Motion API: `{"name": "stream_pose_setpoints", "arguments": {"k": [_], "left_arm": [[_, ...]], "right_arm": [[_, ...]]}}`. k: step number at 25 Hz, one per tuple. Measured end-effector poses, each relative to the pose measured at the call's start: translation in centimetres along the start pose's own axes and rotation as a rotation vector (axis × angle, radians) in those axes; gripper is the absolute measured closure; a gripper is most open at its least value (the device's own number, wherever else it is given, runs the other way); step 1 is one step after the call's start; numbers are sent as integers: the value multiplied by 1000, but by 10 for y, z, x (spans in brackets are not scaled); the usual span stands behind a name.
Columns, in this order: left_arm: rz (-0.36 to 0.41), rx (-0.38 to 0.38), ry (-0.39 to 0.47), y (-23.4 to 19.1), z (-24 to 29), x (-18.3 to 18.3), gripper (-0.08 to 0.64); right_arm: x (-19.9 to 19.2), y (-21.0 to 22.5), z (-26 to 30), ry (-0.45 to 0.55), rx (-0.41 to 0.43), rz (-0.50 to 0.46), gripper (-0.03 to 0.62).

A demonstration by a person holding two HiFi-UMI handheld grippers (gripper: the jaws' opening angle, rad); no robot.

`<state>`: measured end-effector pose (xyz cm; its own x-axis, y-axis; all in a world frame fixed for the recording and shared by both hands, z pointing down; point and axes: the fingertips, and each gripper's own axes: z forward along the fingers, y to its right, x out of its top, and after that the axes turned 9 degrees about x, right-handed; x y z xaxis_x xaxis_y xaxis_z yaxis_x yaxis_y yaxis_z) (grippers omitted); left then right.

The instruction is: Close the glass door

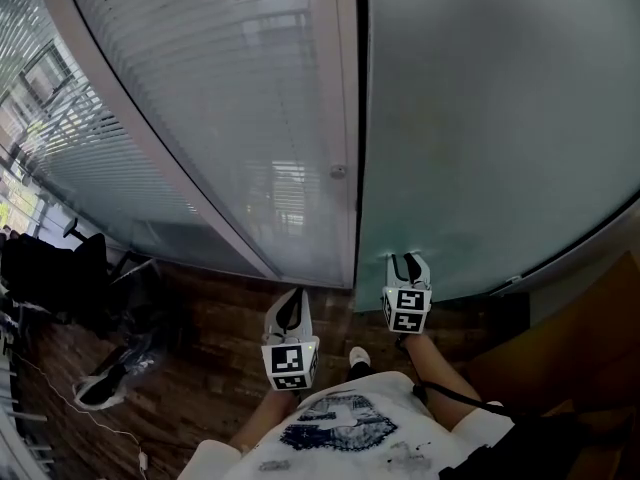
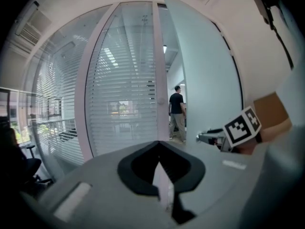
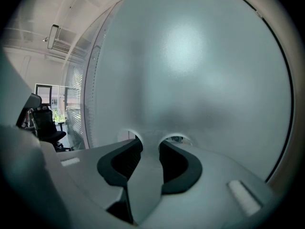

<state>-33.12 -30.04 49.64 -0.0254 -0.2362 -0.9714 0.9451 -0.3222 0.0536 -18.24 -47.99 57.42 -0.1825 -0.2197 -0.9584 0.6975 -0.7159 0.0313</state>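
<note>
Right gripper, jaws apart and empty, tips seemingly against door; they may skid on the smooth glass. Left gripper clenched, empty.

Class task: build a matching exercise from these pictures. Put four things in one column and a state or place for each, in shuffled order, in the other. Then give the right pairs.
Column one:
1. left hand-held gripper
2. right hand-held gripper
3. glass door
4. office chair

Column two:
A. frosted, not fully shut
B. black, standing off to the left
C. jaws together, nothing between them
D. jaws apart, up close to the door

Pairs: 1-C; 2-D; 3-A; 4-B
</note>
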Motion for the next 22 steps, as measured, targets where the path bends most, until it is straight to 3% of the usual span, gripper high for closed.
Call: {"name": "stream_pose_setpoints", "arguments": {"k": [22], "left_arm": [[-2, 74, -17, -11, 32, -1, 557]], "right_arm": [[14, 17, 54, 29, 14, -15, 466]]}}
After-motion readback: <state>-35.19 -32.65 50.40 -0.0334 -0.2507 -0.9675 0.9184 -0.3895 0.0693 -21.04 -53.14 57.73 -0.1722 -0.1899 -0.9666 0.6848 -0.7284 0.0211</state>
